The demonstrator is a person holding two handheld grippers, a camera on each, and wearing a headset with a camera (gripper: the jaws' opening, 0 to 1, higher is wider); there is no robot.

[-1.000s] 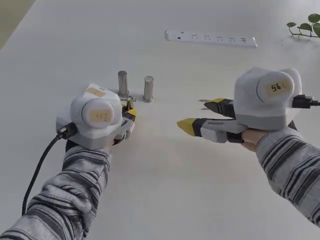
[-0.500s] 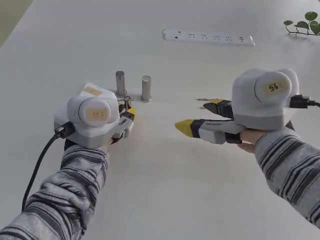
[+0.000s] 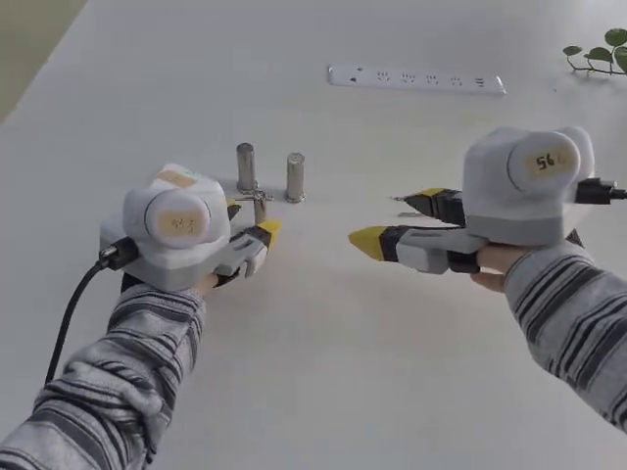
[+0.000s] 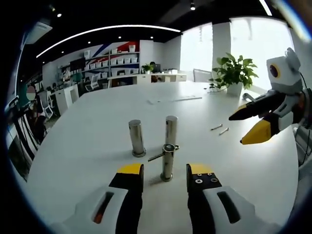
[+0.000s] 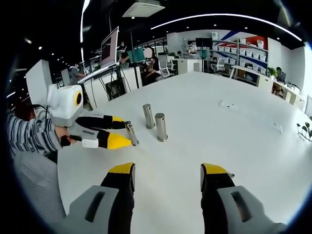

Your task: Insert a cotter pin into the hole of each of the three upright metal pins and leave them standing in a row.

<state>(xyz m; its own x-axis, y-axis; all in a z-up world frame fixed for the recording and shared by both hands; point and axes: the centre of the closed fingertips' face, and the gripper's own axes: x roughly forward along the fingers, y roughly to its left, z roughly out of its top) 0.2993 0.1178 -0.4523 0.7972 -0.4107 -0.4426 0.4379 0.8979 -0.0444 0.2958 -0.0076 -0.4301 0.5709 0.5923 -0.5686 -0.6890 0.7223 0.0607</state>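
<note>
Left tongs (image 4: 165, 168) back; white office table (image 3: 323, 372)

1. The left gripper (image 3: 249, 217) is covering the bottom part of the near pin (image 3: 259, 202).
2. The plant (image 3: 596, 51) is getting cut off by the picture's edge.
3. The cable (image 3: 71, 318) is running off the bottom edge.
4. Two loose cotter pins (image 4: 220, 129) are looking too tiny to see well.

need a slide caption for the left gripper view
Open left claw facing the near pin, cotter pin through its hole, two bare pins behind, open right claw alongside.
</note>
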